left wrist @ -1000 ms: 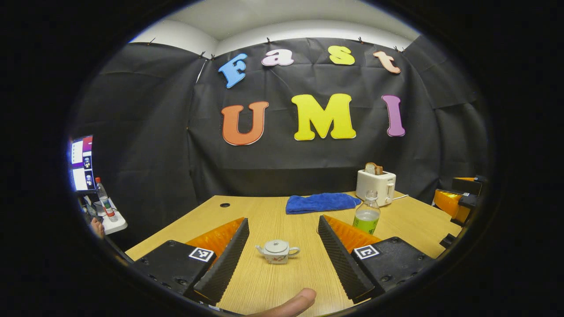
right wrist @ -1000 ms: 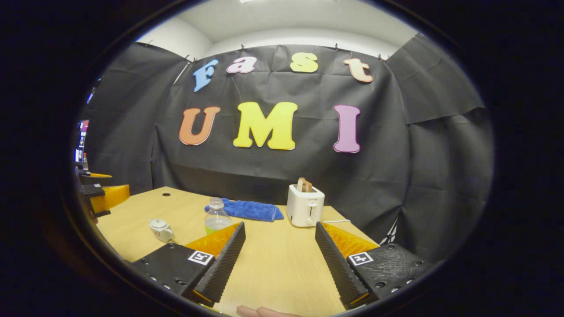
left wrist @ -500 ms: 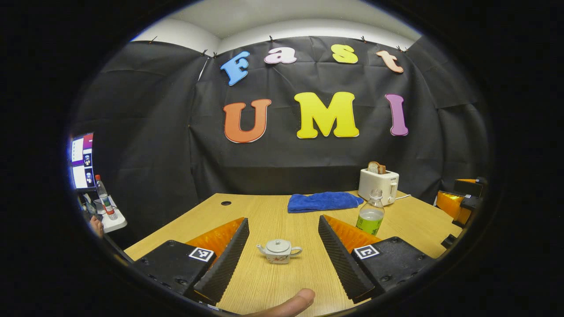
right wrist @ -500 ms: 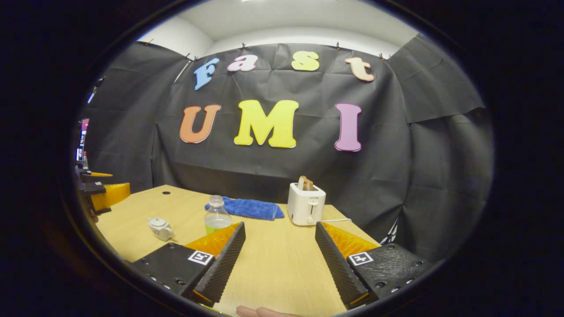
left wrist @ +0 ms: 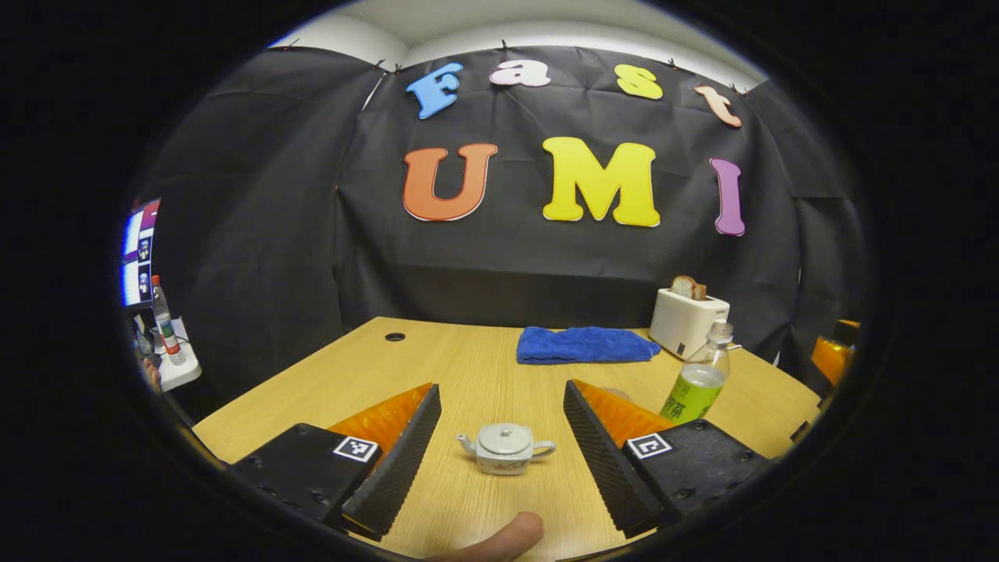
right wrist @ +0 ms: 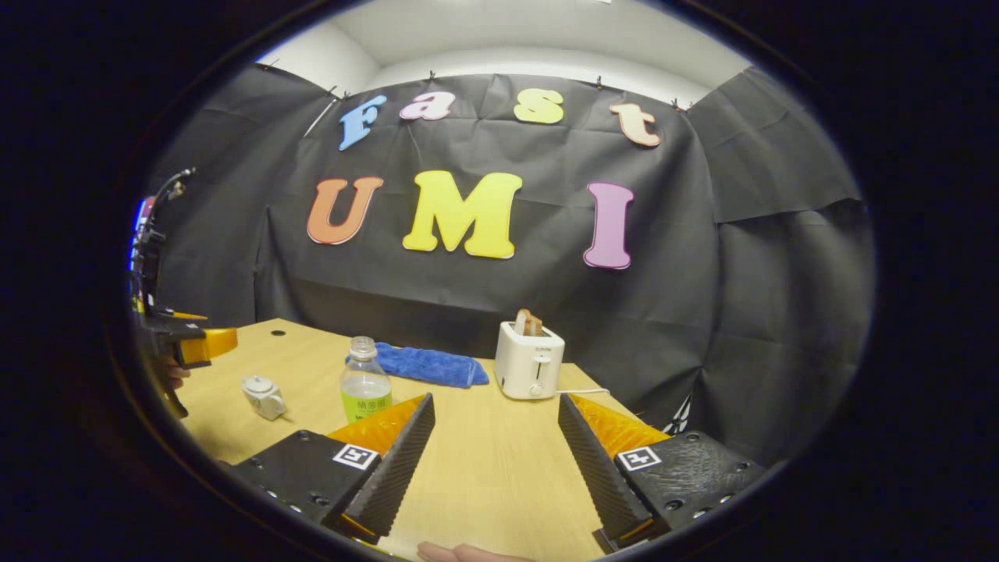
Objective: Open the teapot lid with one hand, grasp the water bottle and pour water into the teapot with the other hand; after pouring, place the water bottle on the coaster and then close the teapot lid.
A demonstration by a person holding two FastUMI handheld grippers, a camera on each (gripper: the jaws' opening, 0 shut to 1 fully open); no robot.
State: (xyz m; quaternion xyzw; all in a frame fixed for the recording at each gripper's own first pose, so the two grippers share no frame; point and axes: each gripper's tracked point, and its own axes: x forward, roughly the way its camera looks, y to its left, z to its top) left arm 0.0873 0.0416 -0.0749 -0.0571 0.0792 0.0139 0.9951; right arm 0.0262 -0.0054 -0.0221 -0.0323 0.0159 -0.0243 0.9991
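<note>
The left gripper is hovering with fingers spread wide, holding nothing. The teapot, lid on, is sitting on the bench between them. The right gripper is likewise gaping and unloaded. The water bottle is standing upright near the blue towel.

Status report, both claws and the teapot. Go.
Left claw open, teapot lined up between its fingers, lid on. Right claw open, holding nothing. Water bottle upright, untouched. Path clear.
</note>
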